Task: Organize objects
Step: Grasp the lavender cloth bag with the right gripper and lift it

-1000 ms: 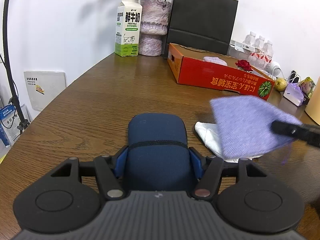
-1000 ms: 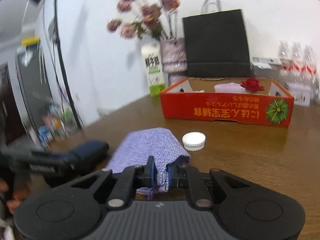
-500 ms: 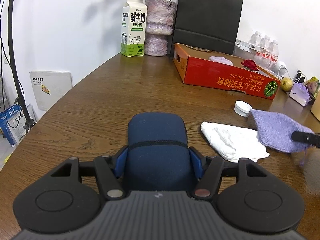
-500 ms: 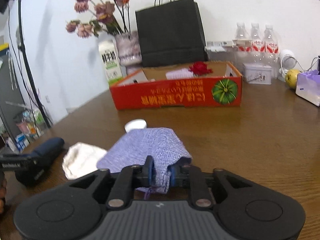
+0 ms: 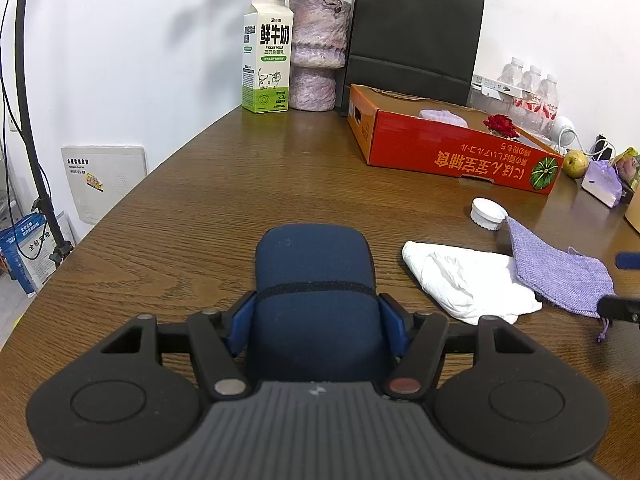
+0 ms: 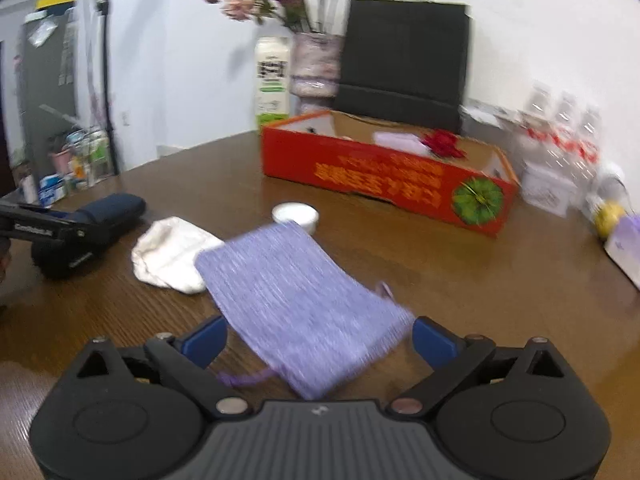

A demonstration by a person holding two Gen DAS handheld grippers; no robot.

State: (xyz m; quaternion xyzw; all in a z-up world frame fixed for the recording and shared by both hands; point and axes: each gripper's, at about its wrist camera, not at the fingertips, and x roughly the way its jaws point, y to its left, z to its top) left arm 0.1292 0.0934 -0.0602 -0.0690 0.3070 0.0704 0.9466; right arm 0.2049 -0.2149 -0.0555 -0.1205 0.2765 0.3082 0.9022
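Note:
My left gripper [image 5: 316, 320] is shut on a navy blue soft case [image 5: 314, 264], its blue pads pressed on both sides, low over the wooden table [image 5: 208, 208]. The jaws of my right gripper [image 6: 318, 338] are opening wide. A purple knitted pouch [image 6: 296, 292] lies flat on the table between them, and the pads do not touch it. In the left wrist view the pouch [image 5: 556, 272] overlaps the edge of a white crumpled cloth [image 5: 464, 280]. A white round cap [image 5: 487, 213] sits just behind them.
A red cardboard box [image 5: 452, 152] holding a pale purple item and a red rose [image 5: 500, 124] stands beyond the cap. A milk carton [image 5: 266, 54], vase [image 5: 316, 52] and black paper bag [image 5: 412, 40] line the back wall. Water bottles [image 5: 532, 92] and an apple [image 5: 576, 163] are at the far right.
My right gripper carried the purple pouch rightward and down to the table, then opened and let it go beside the white cloth. The left gripper kept still with the case.

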